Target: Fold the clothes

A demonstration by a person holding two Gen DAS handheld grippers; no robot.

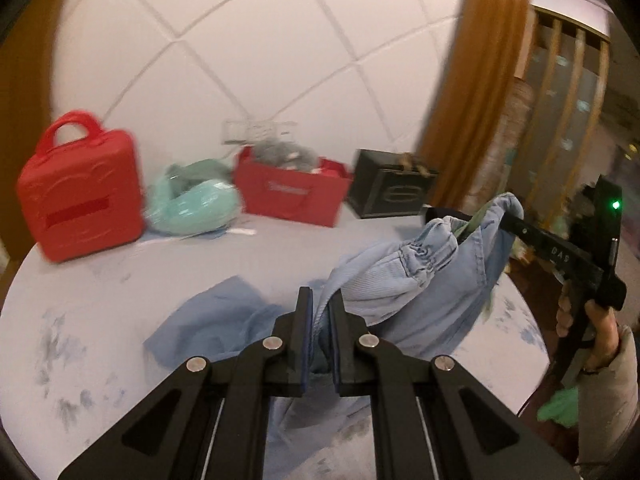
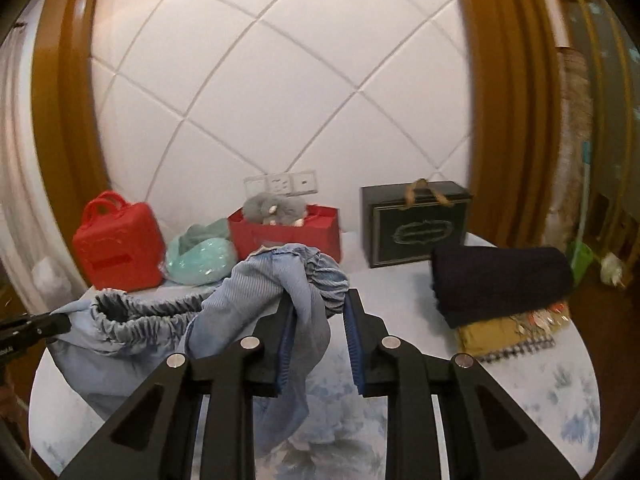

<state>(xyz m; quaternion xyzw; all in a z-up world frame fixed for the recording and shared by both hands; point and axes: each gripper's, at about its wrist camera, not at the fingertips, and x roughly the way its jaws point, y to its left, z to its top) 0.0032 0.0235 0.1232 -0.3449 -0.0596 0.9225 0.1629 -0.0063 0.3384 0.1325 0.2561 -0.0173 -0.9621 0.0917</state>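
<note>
A white quilted wall panel point(image 2: 280, 80) with diagonal seams fills the upper middle of both views, framed by brown wooden posts point(image 2: 68, 120). Below it the pale, blue-flowered counter point(image 2: 500, 392) spreads across the lower half of each frame. A light blue garment with a gathered elastic waistband point(image 2: 240, 312) hangs lifted above the counter in the centre of the right wrist view, its waistband stretched from the left edge to the middle; in the left wrist view the same cloth runs from the lower middle up to the right. Part of it trails onto the counter at lower centre there. The left gripper point(image 1: 320, 304) is clenched on a fold of the garment, its jaws nearly together with cloth between them. The right gripper point(image 2: 318, 304) grasps the bunched waistband, jaws somewhat apart around the thick gather; in the left wrist view a hand point(image 1: 592, 320) holds it at the right edge. Along the wall stand a red case point(image 2: 120, 240) at left, a mint green bundle point(image 2: 200, 256), a red bag point(image 2: 288, 232) with something grey and fluffy in it, and a black box point(image 2: 416, 224). At right in the right wrist view, a dark folded knit point(image 2: 500, 280) lies on top of tan and checked cloth point(image 2: 508, 336).
</note>
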